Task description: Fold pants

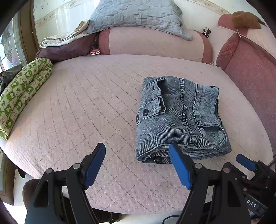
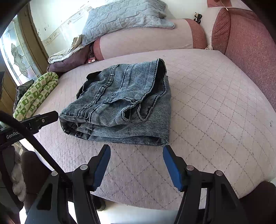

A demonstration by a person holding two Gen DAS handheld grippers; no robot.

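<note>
Jeans [image 1: 181, 118] lie folded into a thick grey-blue bundle on the pink quilted mattress [image 1: 82, 106], well in from its near edge and closer to the side where the dark pink cushion [image 1: 250, 72] runs along it. The layers are stacked, with seams, a pocket opening and two dark buttons showing on top. The left gripper [image 1: 138, 151] hangs above the near edge of the mattress with its blue-padded fingers [image 1: 94, 165] spread apart and nothing between them; one finger stands in front of the bundle's near corner, though whether it touches the cloth cannot be told. The right gripper [image 2: 136, 153] hovers just short of the bundle's near side, its fingers [image 2: 172, 167] likewise released and empty, bare quilt showing in the gap. At the far edge rests a pale bolster [image 1: 155, 43] with a blue-grey quilted pillow [image 1: 138, 15] on it. A rolled green patterned cloth [image 1: 22, 93] lies along the left edge of the mattress.
</note>
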